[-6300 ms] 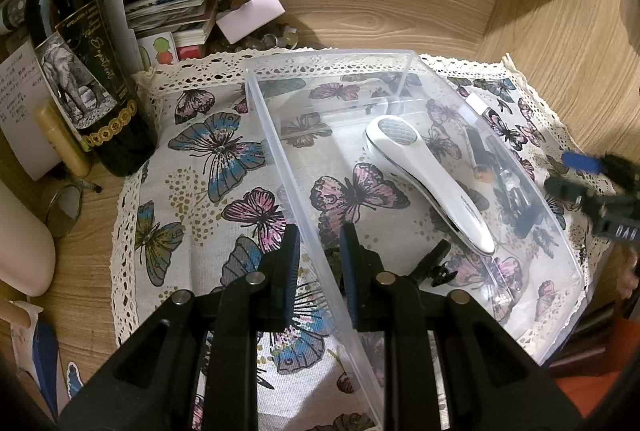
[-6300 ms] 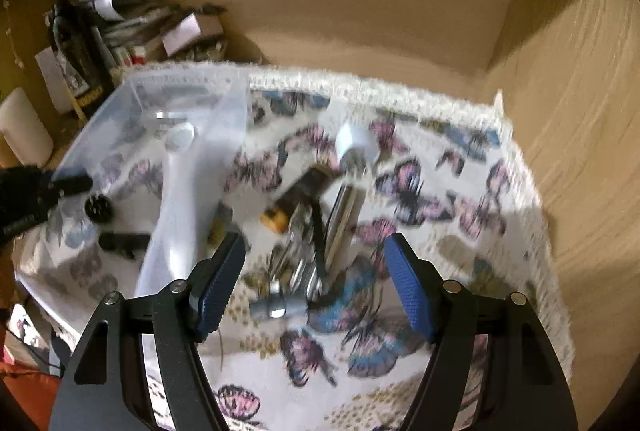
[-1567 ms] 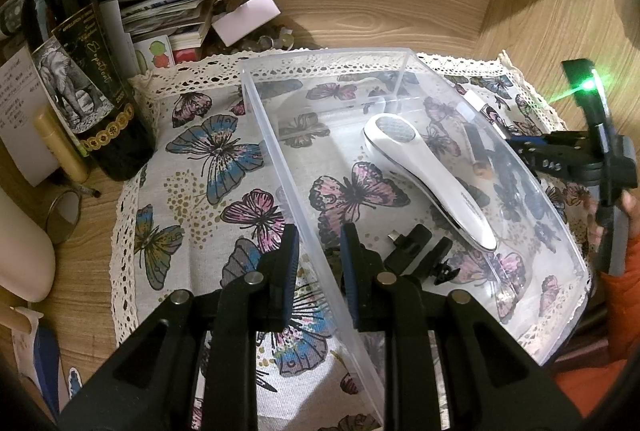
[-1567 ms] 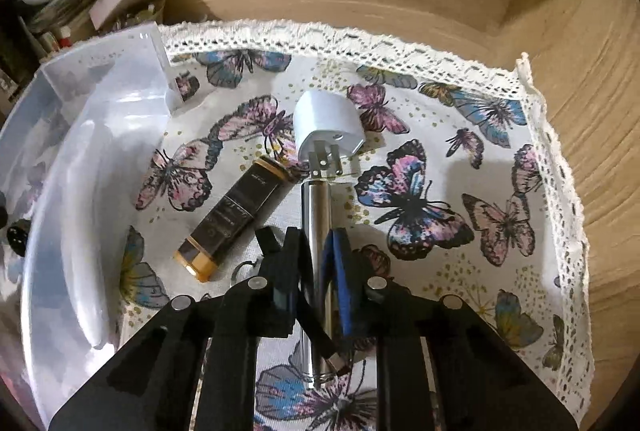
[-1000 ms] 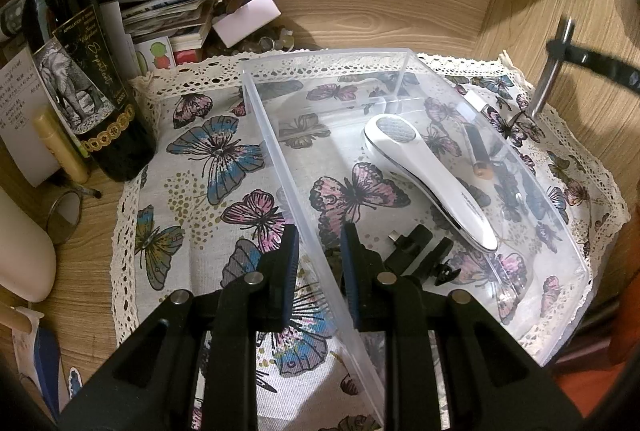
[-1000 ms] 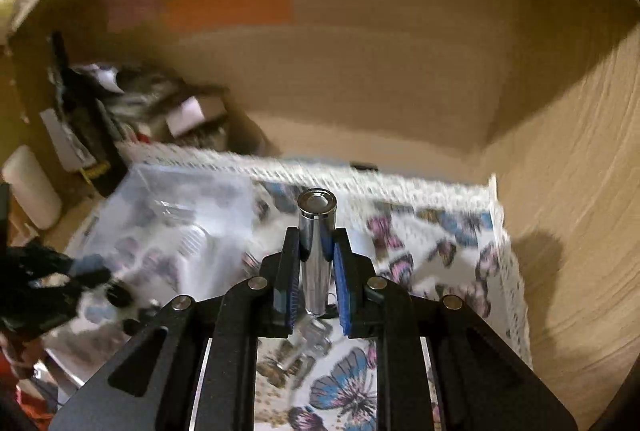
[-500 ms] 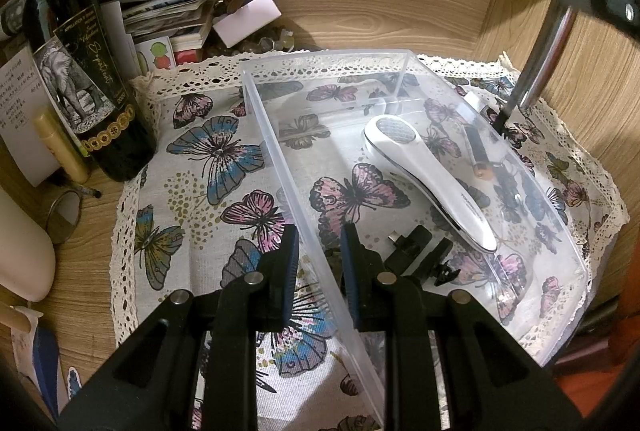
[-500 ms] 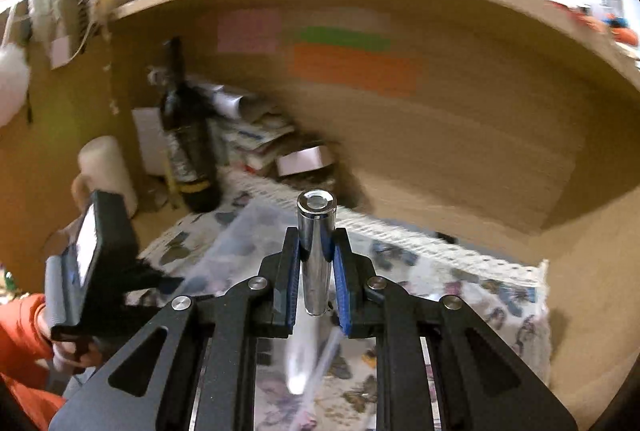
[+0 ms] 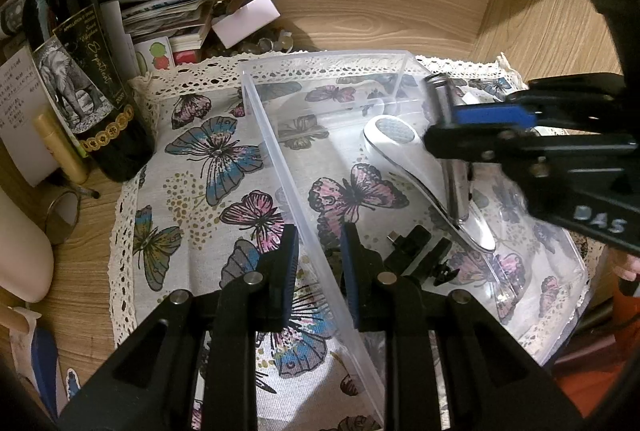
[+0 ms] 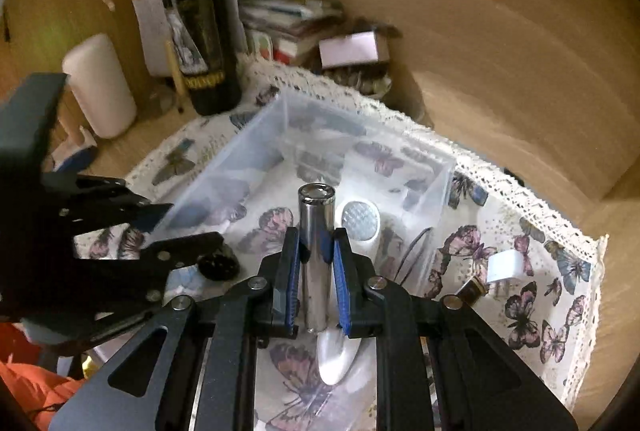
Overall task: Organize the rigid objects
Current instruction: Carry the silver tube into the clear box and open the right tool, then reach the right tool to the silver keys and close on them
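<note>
Bin (image 9: 280, 151): one white device (image 9: 400, 155), one steel cylinder (image 10: 316, 251).

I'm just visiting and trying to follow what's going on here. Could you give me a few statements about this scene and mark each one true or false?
1. The right gripper holds a shiny metal cylinder. True.
2. The clear plastic bin is empty. False: a white handheld device lies inside.
3. The left gripper clamps the bin's wall. True.
4. The dark wine bottle lies on its side. False: it stands upright.
</note>
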`<state>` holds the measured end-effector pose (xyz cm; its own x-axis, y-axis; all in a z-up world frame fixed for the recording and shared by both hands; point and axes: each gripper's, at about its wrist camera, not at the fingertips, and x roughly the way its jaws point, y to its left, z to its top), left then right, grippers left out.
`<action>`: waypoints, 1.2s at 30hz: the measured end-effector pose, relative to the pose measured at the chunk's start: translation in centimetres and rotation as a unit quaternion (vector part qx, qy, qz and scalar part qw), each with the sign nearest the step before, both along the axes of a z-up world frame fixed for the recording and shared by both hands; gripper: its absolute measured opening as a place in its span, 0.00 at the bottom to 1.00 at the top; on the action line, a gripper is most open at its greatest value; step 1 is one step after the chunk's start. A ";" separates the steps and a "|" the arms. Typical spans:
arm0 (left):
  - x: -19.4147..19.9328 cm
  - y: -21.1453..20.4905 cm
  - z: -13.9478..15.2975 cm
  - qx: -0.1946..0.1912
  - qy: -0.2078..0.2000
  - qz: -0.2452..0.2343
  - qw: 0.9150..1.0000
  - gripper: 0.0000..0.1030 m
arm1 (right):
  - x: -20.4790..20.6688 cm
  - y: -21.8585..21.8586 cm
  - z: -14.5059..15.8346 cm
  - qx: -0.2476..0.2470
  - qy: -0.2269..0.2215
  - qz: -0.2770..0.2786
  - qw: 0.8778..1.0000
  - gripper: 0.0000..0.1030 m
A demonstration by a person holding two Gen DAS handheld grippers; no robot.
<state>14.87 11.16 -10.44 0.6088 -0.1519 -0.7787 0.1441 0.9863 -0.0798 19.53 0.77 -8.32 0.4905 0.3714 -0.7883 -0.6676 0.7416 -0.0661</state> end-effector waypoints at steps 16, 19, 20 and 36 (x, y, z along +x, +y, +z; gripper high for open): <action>-0.1 -0.1 -0.1 0.001 0.000 0.000 1.000 0.21 | 0.4 -0.3 2.2 0.006 -0.021 -0.006 1.000 0.21; -0.1 -0.1 -0.1 0.001 0.000 0.000 1.000 0.21 | -0.1 -1.8 3.8 0.014 -0.047 -0.022 0.999 0.22; -0.1 -0.1 -0.1 0.001 0.000 0.000 1.000 0.21 | -0.2 -2.5 4.3 0.018 -0.053 -0.029 0.998 0.22; -0.2 -0.2 -0.1 0.008 0.000 0.000 1.000 0.21 | 1.0 -11.8 0.5 0.003 -0.012 -0.170 0.985 0.37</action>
<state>14.67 10.92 -10.55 0.6082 -0.1396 -0.7814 0.1443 0.9875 -0.0641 20.56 -11.04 -7.82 0.6055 0.1859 -0.7738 -0.3781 0.9228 -0.0741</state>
